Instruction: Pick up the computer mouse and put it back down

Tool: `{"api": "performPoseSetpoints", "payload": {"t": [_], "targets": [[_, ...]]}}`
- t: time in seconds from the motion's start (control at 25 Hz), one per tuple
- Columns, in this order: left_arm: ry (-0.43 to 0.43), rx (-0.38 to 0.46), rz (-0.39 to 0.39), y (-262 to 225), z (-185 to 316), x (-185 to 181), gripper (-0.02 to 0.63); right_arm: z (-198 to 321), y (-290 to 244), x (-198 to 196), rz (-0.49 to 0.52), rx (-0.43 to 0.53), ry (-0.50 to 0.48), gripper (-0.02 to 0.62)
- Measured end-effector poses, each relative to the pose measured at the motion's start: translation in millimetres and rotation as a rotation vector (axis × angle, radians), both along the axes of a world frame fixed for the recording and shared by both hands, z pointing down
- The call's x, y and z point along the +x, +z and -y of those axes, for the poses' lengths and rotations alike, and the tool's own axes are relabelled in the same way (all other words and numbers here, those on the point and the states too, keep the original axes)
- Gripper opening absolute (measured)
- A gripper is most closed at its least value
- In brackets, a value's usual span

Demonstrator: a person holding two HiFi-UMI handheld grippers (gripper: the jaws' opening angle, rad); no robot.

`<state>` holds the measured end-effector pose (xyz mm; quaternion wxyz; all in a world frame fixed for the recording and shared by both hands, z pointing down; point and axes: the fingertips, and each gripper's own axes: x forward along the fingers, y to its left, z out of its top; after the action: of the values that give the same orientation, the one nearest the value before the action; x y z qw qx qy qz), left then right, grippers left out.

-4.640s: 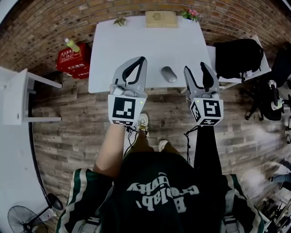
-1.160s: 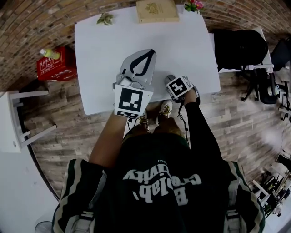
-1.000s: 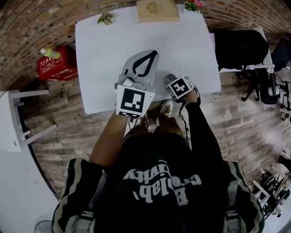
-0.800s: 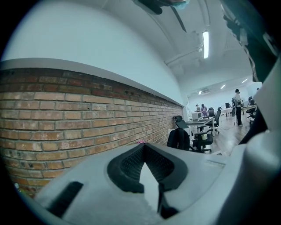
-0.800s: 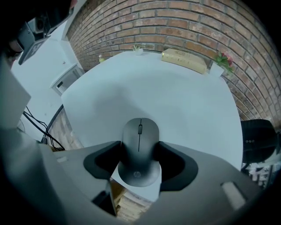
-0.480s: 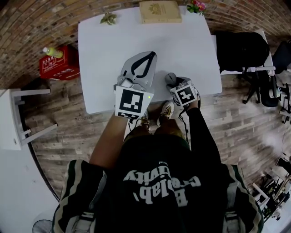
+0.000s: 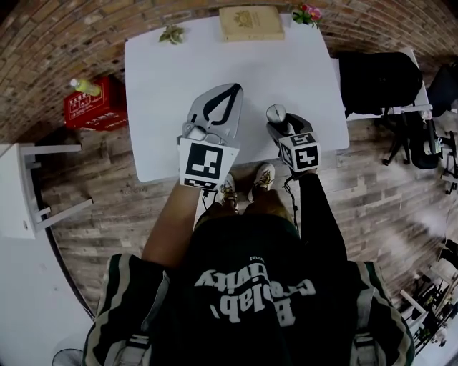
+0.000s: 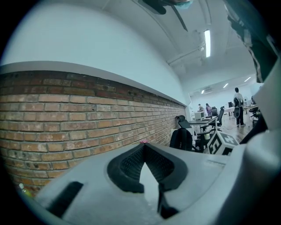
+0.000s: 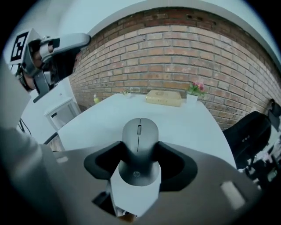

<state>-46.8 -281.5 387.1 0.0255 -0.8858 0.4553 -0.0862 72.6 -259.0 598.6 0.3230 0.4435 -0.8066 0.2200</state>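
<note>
Nearest the person, the right gripper point(image 7: 280, 125) is clamping the computer mouse point(image 7: 276, 113) by its sides, the pads pressing on the waist of its grey body. In the right gripper view the mouse point(image 9: 139, 132) is pointing its wheel end away from the camera and is hanging clear of the white table point(image 9: 184, 125), above the near right part of the top. Beside it, the left gripper point(image 7: 234, 88) is hovering over the table point(image 7: 172, 78) with its jaws pressed together at the tips and nothing between them, as the left gripper view point(image 8: 143, 144) is showing. At the table's far edge a small green plant point(image 7: 172, 33), a tan box point(image 7: 250, 23) and pink flowers point(image 7: 309, 13) are sitting in a row before the brick wall point(image 9: 175, 57). A red crate point(image 7: 96, 107) is standing on the floor left of the table, and a black chair point(image 7: 376, 77) is standing to its right.
</note>
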Motion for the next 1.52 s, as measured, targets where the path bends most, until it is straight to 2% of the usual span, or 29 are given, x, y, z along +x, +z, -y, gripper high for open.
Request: {"api": "performPoseSetpoints", "payload": {"t": [0.28,0.52,0.84,1.36,1.52], "targets": [[-0.024,0.034,0.007,-19.6,7.1,-3.0,0.005,31.2,-81.5,7.1,0.089,0.215,0.07,0.275],[-0.075,0.058,0.033,-41.8,13.6,-10.4,0.005,46.3,-154.1,17.5,0.129,0.384,0.113,0.275],[-0.086,0.107,0.022,-71.1,15.5,-14.4,0.005,47.1,-239.1,23.0,0.152,0.587,0.13,0.273],[-0.111,0.163,0.002,-102.0,13.0,-22.7,0.005,24.8,-332.9,35.9,0.188,0.817,0.162,0.273],[-0.115,0.165,-0.001,-102.7,11.2,-24.8,0.005,20.5,-342.4,34.4,0.183,0.842,0.154,0.273]]}}
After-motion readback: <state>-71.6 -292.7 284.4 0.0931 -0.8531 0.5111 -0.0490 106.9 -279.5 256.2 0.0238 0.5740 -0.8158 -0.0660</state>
